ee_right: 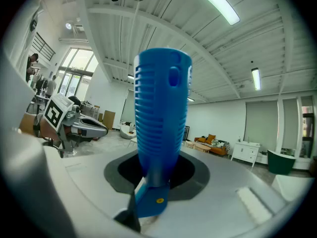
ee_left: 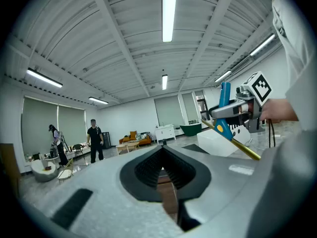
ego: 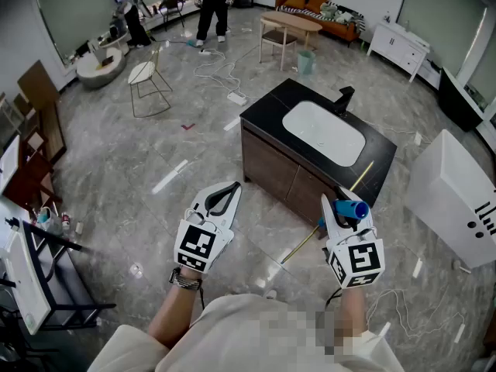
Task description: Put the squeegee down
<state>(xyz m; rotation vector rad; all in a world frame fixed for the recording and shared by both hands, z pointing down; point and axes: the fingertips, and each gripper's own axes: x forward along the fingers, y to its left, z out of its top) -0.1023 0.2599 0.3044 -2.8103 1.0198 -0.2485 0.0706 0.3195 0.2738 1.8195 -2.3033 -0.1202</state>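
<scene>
Low on the right of the head view, the right gripper (ego: 342,205) is clamped on the squeegee (ego: 354,209). In the right gripper view its blue ribbed handle stands upright between the two jaws and fills the middle of the frame. From the handle a thin brass-coloured pole (ego: 304,244) slants from upper right to lower left, crossing the near corner of a dark vanity cabinet (ego: 273,165), so the squeegee is held in the air and rests on nothing. To its left, at about the same height in the picture, the left gripper (ego: 230,189) has its jaw tips together and nothing between them; its own view shows the dark pads meeting at a point, with the right gripper and the squeegee at the right of that frame. Just above the grippers, the cabinet carries a black top with a white oval basin (ego: 323,132) and a black faucet (ego: 343,99). A white box (ego: 453,200) stands at the right edge. Further up lie the grey marble floor (ego: 124,177) with loose cables (ego: 221,72), a wire chair (ego: 147,80), a wooden table (ego: 288,25), an orange sofa (ego: 319,10), and two people (ego: 211,6) at the upper left.
</scene>
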